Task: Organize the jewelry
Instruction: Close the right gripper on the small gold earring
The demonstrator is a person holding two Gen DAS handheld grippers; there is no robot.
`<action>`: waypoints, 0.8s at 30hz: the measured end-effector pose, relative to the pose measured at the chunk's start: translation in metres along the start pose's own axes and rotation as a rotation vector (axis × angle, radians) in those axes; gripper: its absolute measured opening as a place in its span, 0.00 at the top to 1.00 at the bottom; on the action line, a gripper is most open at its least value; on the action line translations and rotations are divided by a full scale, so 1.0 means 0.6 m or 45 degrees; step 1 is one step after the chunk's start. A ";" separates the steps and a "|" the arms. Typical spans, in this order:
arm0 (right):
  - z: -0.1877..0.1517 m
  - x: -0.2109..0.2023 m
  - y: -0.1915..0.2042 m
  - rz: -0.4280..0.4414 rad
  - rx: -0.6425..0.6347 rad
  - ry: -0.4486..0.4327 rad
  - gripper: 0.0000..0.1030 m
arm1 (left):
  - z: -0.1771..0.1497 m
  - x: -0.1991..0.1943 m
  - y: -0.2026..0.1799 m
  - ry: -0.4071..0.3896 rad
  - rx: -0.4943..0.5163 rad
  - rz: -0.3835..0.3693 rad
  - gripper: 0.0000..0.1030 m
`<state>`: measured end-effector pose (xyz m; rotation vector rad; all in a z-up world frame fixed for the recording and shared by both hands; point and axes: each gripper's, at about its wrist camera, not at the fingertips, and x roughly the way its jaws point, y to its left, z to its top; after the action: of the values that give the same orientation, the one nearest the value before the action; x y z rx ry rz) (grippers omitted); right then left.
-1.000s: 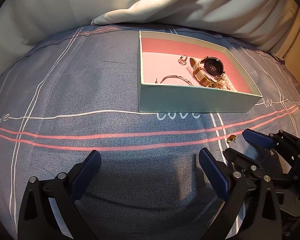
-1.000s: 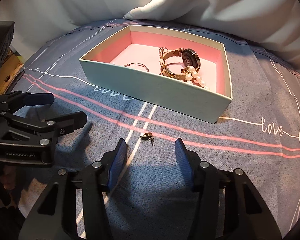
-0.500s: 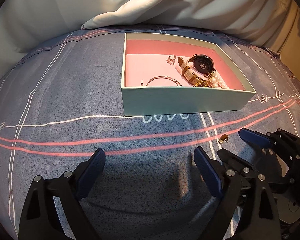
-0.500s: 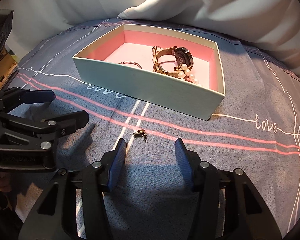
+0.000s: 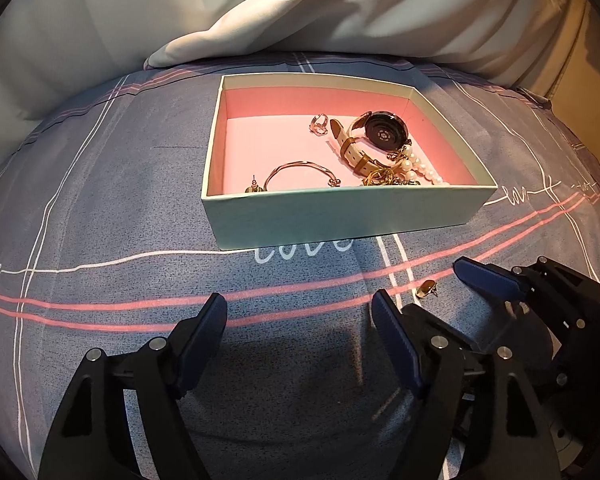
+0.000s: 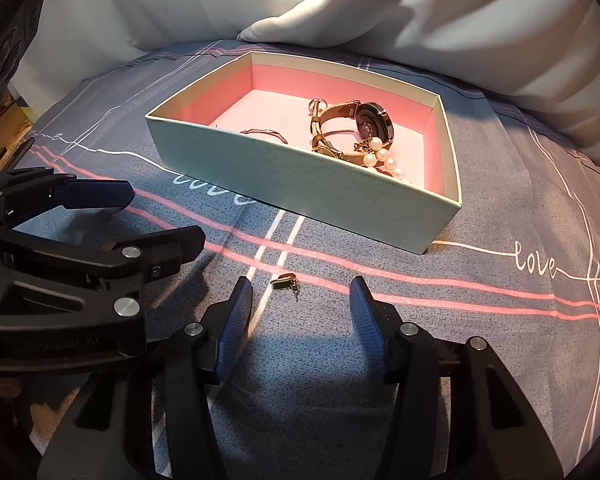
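A small gold earring (image 6: 285,280) lies on the grey bedspread just ahead of my open, empty right gripper (image 6: 300,292), between its fingertips' line and the box. It also shows in the left wrist view (image 5: 427,289). The mint box with pink lining (image 6: 300,184) (image 5: 340,220) holds a watch (image 5: 384,134), a pearl bracelet (image 5: 416,168), a bangle (image 5: 300,170), a ring (image 5: 319,124) and an earring (image 5: 254,188). My left gripper (image 5: 300,312) is open and empty, to the left of the right one (image 5: 456,284).
A white pillow (image 5: 340,8) lies behind the box. The bedspread (image 5: 100,200) has pink and white stripes. A dark object (image 6: 8,48) stands at the far left edge in the right wrist view.
Both grippers have shifted slightly; the box sits more central in the left wrist view. The right gripper has closed in on the loose earring. Both stay open.
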<state>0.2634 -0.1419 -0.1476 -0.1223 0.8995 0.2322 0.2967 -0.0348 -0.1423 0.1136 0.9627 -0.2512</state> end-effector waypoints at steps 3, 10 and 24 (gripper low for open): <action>0.001 0.000 -0.001 0.003 0.006 -0.001 0.50 | 0.003 -0.001 -0.005 -0.006 0.010 0.000 0.30; 0.003 0.000 0.000 0.000 0.012 0.002 0.50 | 0.002 0.003 -0.003 0.008 0.001 -0.002 0.30; 0.007 0.003 0.000 -0.004 0.020 0.003 0.50 | 0.002 0.006 -0.001 0.009 0.010 0.004 0.31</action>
<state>0.2676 -0.1406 -0.1463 -0.1092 0.9032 0.2224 0.2997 -0.0362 -0.1446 0.1233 0.9684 -0.2515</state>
